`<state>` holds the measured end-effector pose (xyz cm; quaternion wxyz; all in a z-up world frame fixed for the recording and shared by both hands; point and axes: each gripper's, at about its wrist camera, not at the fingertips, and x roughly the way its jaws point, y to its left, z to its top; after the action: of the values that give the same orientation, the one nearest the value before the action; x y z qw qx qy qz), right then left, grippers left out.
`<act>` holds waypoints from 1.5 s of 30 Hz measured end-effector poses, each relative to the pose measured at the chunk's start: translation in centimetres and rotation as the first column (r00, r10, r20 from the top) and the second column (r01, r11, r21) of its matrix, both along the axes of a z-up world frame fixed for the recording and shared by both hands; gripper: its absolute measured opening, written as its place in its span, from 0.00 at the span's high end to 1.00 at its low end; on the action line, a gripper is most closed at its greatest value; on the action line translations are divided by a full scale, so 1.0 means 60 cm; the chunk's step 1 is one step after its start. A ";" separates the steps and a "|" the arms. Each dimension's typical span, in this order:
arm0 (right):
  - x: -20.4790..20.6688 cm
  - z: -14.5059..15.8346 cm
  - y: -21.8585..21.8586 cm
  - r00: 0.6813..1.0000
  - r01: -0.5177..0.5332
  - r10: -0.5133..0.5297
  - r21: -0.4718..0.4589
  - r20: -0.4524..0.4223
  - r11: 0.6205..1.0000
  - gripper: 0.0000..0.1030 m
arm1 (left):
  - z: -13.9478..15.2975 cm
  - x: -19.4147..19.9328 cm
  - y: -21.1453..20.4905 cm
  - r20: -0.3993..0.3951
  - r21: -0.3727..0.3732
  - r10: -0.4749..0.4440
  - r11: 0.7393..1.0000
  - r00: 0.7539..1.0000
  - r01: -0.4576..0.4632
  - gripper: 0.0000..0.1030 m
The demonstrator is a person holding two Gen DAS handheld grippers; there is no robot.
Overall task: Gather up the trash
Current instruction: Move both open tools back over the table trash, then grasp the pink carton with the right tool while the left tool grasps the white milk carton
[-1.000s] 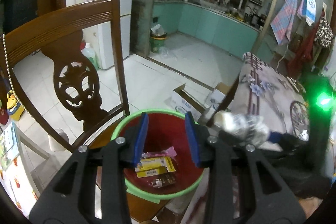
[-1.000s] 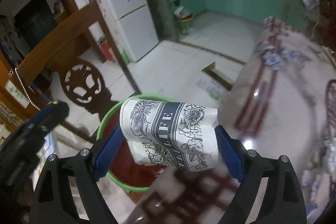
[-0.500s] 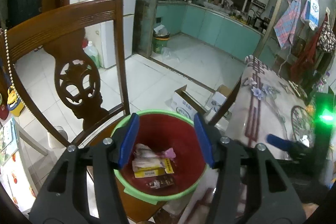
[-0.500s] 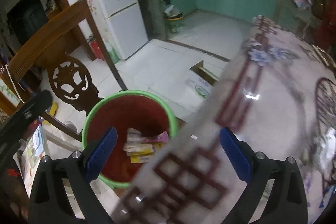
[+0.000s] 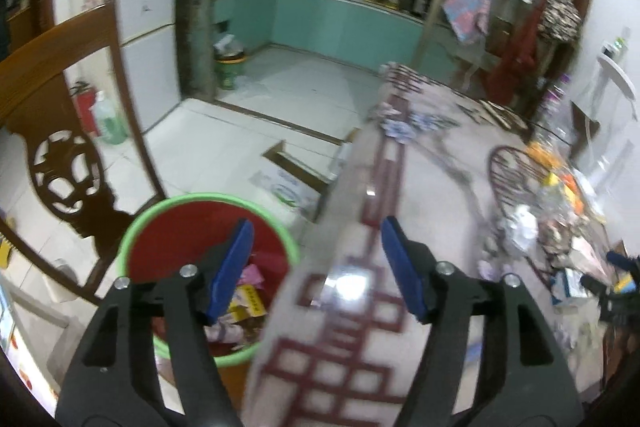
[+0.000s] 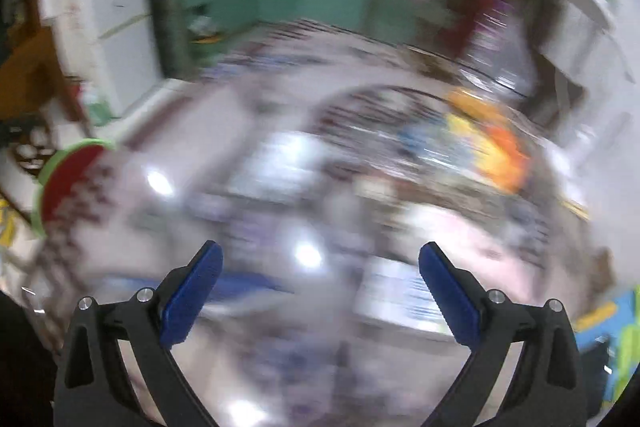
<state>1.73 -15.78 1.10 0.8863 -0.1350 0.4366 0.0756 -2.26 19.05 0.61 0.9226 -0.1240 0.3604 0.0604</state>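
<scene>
1. A second ago my right hand-held gripper (image 6: 320, 291) was clamped on a white printed paper pack above the red plastic bin with the green rim (image 5: 208, 267). Now its blue pads stand wide apart with nothing between them, so I judge that pack went into the bin.

2. The right view has swung off the bin, which now sits at the far left edge, and over the glossy patterned tabletop (image 6: 280, 207). The picture is heavily smeared; I can only make out bright orange and yellow wrappers (image 6: 492, 143) and pale shapes further out, not what each is.

3. My left hand-held gripper (image 5: 316, 267) is opening, empty, with no item between its pads. A second ago it looked straight down into the bin; now it straddles the bin's rim and the edge of the tabletop (image 5: 360, 307).

4. The bin stands on the seat of the carved dark-wood chair (image 5: 60, 163), just beside the tabletop, and holds pink, yellow and pale wrappers (image 5: 244, 303).

5. More litter (image 5: 532, 235) lies far right on the tabletop, so the collecting is not finished. I read both hands as heading back for the next piece.
</scene>
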 end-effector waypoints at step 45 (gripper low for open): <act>0.074 -0.058 -0.406 0.918 0.246 -0.128 0.286 -0.376 0.926 0.16 | -0.071 0.066 -0.665 -0.273 0.352 -0.890 0.261 0.366 0.899 0.07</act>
<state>6.19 -40.14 -2.40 0.8073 0.0728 0.5796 0.0837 1.72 -20.82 -3.64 0.7914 0.3161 0.3513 -0.3877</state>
